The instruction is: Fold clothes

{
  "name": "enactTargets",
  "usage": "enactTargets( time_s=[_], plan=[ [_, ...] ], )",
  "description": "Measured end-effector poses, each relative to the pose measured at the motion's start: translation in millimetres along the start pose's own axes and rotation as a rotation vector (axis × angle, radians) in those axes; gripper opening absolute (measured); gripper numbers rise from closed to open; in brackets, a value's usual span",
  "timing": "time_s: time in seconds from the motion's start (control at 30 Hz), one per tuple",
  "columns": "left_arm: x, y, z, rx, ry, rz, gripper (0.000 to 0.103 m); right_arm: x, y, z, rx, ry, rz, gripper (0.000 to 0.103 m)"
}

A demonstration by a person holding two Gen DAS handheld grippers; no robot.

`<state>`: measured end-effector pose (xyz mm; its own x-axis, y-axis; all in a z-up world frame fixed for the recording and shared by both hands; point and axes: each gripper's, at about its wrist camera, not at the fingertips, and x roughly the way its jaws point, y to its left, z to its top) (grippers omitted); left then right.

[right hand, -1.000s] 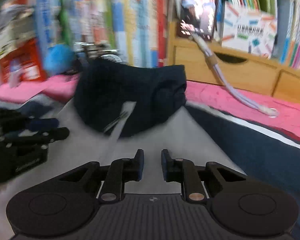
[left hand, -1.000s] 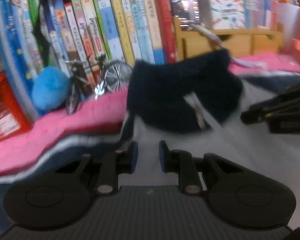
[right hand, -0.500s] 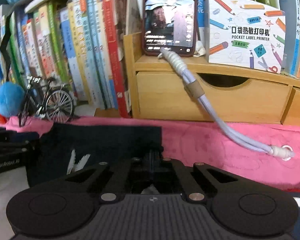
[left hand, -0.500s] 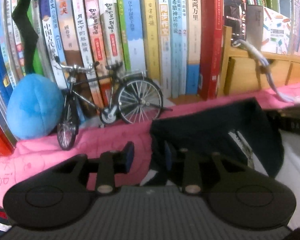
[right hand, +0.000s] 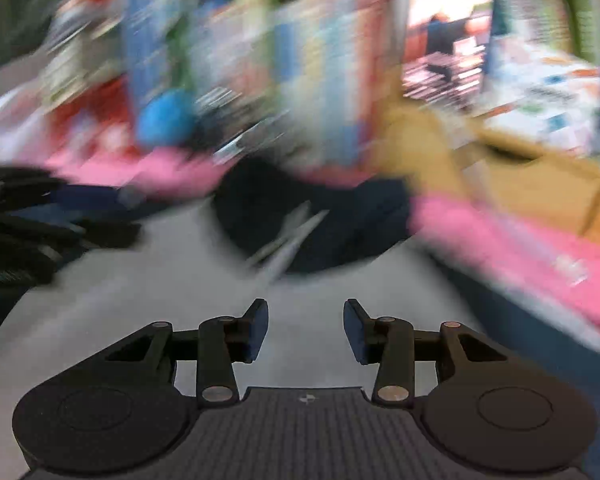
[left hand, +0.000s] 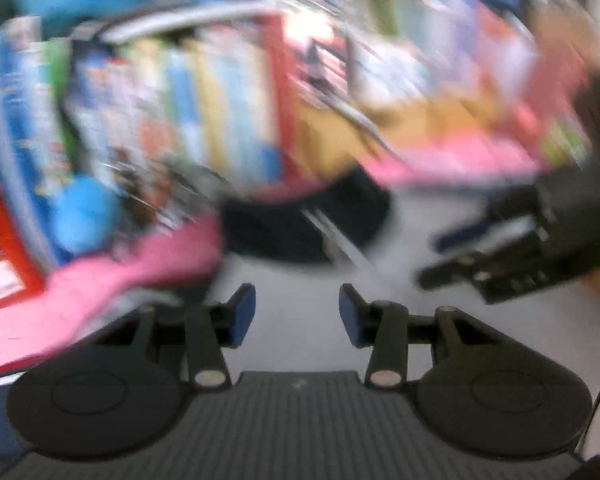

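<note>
Dark navy garment (right hand: pixel 312 220) — the piece being folded — lies bunched on the pale grey cloth (right hand: pixel 180 300), well ahead of both tongs, its far edge against the pink cover (right hand: pixel 512 248). Both views are heavily smeared, so its edges and the pale streaks across it cannot be read closely.

Nearest the camera, the left tongs (left hand: pixel 297 312) stand released with only grey cloth between the blue pads. The right tongs (right hand: pixel 305 328) have just been opening and are likewise released, nothing between them. In the left view the right tongs show at the right edge, near the garment but apart from it.

By my reading a fold has just been let go, and the step in hand is to draw back and check the result before regrasping. To do that well:
- let the view settle first, since no hem or corner can be picked out now;
- approach low over the grey cloth and pinch only the garment's top layer — not the cloth beneath;
- take two matching corners, one per side, so the next fold lands square.

Farther back, the toy bicycle (left hand: pixel 156 196) and blue plush (left hand: pixel 84 208) crowd the pink cover under the row of books (right hand: pixel 300 72); a wide swing there could knock them.
</note>
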<state>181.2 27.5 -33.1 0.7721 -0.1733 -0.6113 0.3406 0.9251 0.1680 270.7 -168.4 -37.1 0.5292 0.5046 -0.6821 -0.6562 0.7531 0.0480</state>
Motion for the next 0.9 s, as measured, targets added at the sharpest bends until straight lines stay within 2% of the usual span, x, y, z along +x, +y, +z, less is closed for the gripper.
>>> enactTargets(
  time_s=[0.03,0.07,0.13,0.23,0.3,0.47,0.73,0.9],
  plan=[
    [14,-5,-2,0.031,0.011,0.017,0.04,3,10,-6,-0.036,0.024,0.005,0.042],
    [27,-5,-3,0.04,-0.004,0.042,0.04,8,19,-4,-0.077,-0.011,-0.029,0.042],
    [60,10,12,-0.007,-0.007,0.119,0.039,24,18,9,-0.099,-0.024,-0.116,0.042],
    [94,40,35,-0.112,0.02,0.205,0.04,56,-18,34,0.004,-0.051,-0.176,0.038],
    [105,53,42,-0.151,0.03,0.233,0.04,73,-39,47,0.072,-0.072,-0.193,0.036],
    [108,56,42,-0.154,0.031,0.241,0.04,83,-46,51,0.106,-0.096,-0.23,0.037],
    [108,55,40,-0.17,0.031,0.237,0.041,89,-30,52,0.11,-0.094,-0.239,0.039],
    [109,63,39,-0.222,0.033,0.217,0.047,90,-36,54,0.114,-0.093,-0.234,0.04]
  ],
)
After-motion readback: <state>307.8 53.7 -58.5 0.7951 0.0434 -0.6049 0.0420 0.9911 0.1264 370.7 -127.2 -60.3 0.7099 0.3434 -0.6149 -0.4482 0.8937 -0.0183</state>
